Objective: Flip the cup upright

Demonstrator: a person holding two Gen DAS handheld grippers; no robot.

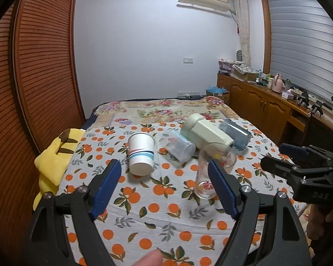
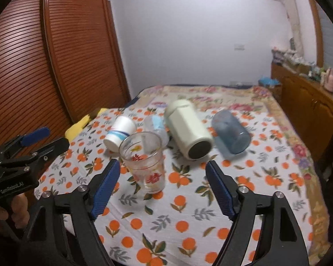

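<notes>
Open orange-print blanket (image 2: 166, 221) is lying between the right gripper (image 2: 162, 190) and the upright clear glass (image 2: 144, 159), so that approach is standing free. Behind the glass, things are crowding: the paper cup (image 2: 119, 133) is lying at its left rear, a clear plastic cup (image 2: 157, 126) is sitting directly behind, possibly touching it, though blur is hiding the gap. The cream flask (image 2: 188, 130) and blue cup (image 2: 230, 133) are blocking the right rear side by side. The left gripper (image 1: 164, 186) is facing bare blanket (image 1: 157, 210), with the glass (image 1: 207, 177) hard by its right finger. A wardrobe (image 1: 33, 66) is walling the left.
</notes>
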